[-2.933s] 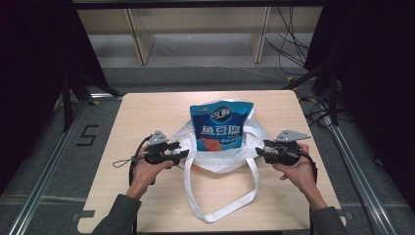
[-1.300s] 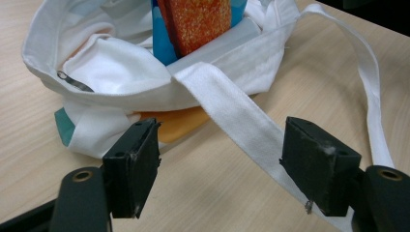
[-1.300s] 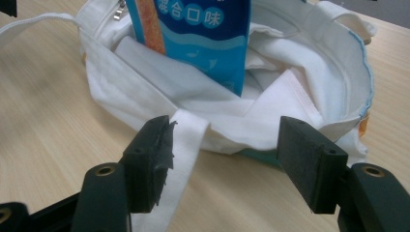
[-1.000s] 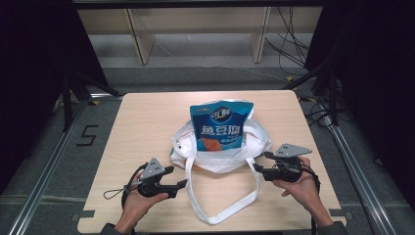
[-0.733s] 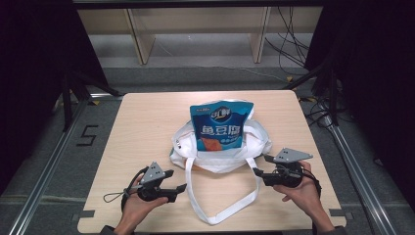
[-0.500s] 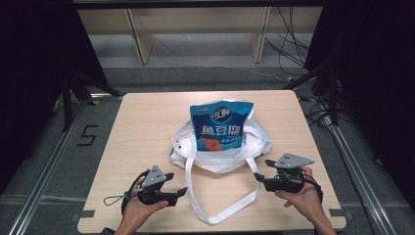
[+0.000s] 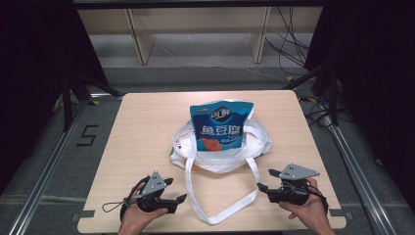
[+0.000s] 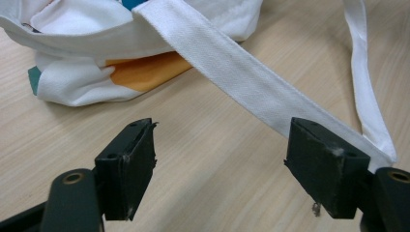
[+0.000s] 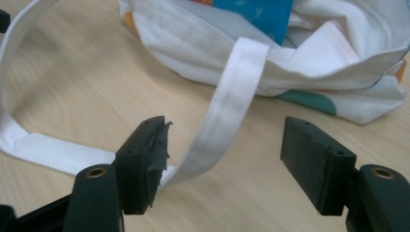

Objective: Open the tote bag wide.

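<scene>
Both my jaws gape empty: the bag lies ahead, its strap rising between my right ones and crossing beyond my left.

The high view looks from above the person's edge of the tabletop, facing forward and down, far enough back to take in the whole top, the floor around it and shelving beyond. The left gripper view rides on the left tool, low and close to the wood, looking along its two black jaws toward the white bag and its strap. The right gripper view sits on the right tool, equally low and near, facing the same bag from the opposite side. All three share the bag, its strap and the light wood around them
</scene>
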Action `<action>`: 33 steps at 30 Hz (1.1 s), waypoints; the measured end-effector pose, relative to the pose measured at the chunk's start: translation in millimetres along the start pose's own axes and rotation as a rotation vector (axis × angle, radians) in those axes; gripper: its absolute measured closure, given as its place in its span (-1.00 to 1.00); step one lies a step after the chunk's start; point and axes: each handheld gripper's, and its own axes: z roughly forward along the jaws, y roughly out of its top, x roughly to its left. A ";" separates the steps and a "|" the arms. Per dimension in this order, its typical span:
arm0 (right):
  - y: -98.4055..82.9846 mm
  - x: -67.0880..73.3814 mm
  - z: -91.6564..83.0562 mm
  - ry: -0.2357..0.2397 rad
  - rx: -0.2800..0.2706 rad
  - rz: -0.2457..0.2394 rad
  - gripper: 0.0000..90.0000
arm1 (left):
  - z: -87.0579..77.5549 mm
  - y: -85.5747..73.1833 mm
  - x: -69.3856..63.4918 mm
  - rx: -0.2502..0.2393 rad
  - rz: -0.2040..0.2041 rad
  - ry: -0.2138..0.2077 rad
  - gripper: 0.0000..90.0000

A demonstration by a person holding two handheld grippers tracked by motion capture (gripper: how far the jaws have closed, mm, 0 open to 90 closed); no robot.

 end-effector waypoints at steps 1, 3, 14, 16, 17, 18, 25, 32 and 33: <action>0.0 0.0 0.0 0.000 0.000 0.000 -0.24 | 0.0 0.0 0.0 0.000 0.000 0.000 -0.44; -5.3 5.4 -2.1 0.013 0.009 0.009 -0.26 | -0.1 -1.2 -3.0 0.000 -0.004 -0.013 -0.44; -24.2 20.6 -6.4 0.020 0.054 0.015 -0.36 | 0.5 -8.3 -19.3 0.032 0.033 -0.033 -0.48; -26.8 23.6 -7.4 0.018 0.060 0.030 -0.36 | 2.8 -10.1 -23.4 0.027 0.029 -0.049 -0.48; -27.6 23.8 -8.0 0.023 0.069 0.026 -0.36 | 1.8 -10.4 -22.5 0.059 0.063 -0.043 -0.48; -28.9 24.9 -8.1 0.019 0.067 0.032 -0.37 | 3.7 -11.7 -26.6 0.033 0.035 -0.050 -0.49; -33.4 29.2 -8.2 0.017 0.082 0.035 -0.38 | 4.3 -11.4 -25.9 0.068 0.084 -0.069 -0.53; -33.5 29.1 -6.9 0.017 0.090 0.029 -0.38 | 5.0 -11.1 -25.0 0.079 0.104 -0.061 -0.53; -33.7 29.0 -6.9 0.015 0.092 0.029 -0.38 | 5.1 -10.8 -24.5 0.077 0.105 -0.059 -0.53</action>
